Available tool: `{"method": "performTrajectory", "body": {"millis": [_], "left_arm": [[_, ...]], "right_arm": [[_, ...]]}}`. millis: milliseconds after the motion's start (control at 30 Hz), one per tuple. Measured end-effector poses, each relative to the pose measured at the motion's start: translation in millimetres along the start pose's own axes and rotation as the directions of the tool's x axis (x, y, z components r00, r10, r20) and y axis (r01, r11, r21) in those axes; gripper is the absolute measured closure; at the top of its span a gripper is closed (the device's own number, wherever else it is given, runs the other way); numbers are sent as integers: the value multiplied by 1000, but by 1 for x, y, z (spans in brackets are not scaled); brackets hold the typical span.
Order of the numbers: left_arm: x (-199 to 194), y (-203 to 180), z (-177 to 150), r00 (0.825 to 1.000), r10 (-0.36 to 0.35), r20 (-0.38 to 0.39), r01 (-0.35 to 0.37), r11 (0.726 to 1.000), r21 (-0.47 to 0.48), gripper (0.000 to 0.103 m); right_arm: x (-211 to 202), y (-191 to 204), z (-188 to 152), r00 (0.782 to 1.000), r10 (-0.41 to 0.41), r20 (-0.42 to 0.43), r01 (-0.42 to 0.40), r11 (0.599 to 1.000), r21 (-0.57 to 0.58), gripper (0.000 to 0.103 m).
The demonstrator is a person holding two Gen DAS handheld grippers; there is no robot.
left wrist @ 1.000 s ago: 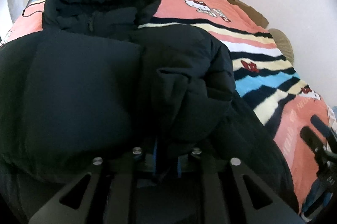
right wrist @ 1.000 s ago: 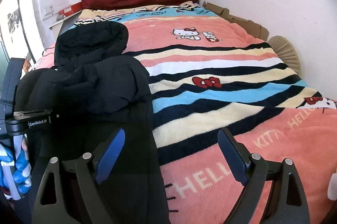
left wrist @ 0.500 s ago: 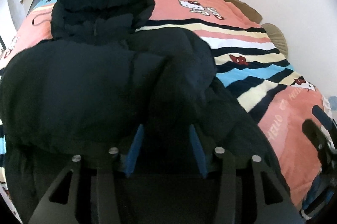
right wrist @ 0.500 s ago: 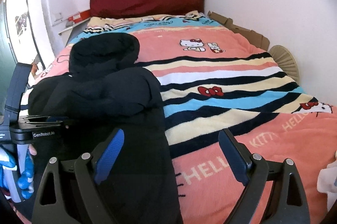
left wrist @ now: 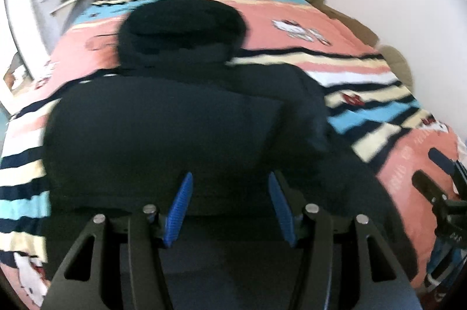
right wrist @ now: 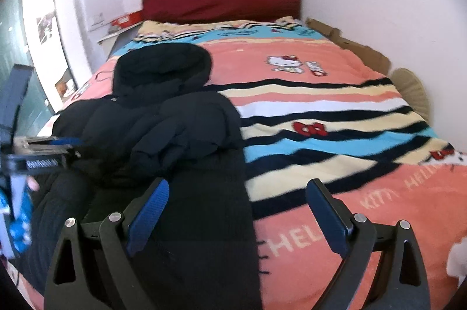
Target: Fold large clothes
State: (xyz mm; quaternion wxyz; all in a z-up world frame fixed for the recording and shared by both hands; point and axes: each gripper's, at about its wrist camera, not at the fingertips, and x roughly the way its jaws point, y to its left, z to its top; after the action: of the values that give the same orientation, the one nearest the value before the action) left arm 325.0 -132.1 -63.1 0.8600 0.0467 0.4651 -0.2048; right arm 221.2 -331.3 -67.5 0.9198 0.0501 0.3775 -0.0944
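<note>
While the left view is kinda blurry, here's the rundown
jacket (left wrist: pixel 181 117): black puffer, center frame, lying on striped bed (right wrist: pixel 321 117), hood toward upper frame
left tool (left wrist: pixel 230 205): spread apart, gripping nothing
right tool (right wrist: pixel 236 216): wide apart, empty, lower frame

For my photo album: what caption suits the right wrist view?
Open right gripper hovers over a black hooded jacket on a striped cartoon blanket.
</note>
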Motion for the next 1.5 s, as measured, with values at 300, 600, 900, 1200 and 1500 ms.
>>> {"method": "performTrajectory", "body": {"millis": [300,600,900,1200,1500], "left_arm": [[-7,135,17,988,132,80,-122,985,-126,50],[62,166,22,982,179,54,-174,980,-96,50],[109,149,-2,971,234,37,-232,971,-67,41],[129,148,-12,970,237,50,-232,969,-80,41],[134,147,-12,970,237,47,-233,969,-81,41]], "right_arm": [[52,77,42,988,152,-18,-153,976,-157,9],[134,137,71,984,158,-79,-173,954,-245,9],[205,138,38,967,89,-240,-159,943,-292,9],[233,138,22,955,69,-289,-159,941,-298,9],[238,140,19,953,65,-295,-157,941,-300,9]]}}
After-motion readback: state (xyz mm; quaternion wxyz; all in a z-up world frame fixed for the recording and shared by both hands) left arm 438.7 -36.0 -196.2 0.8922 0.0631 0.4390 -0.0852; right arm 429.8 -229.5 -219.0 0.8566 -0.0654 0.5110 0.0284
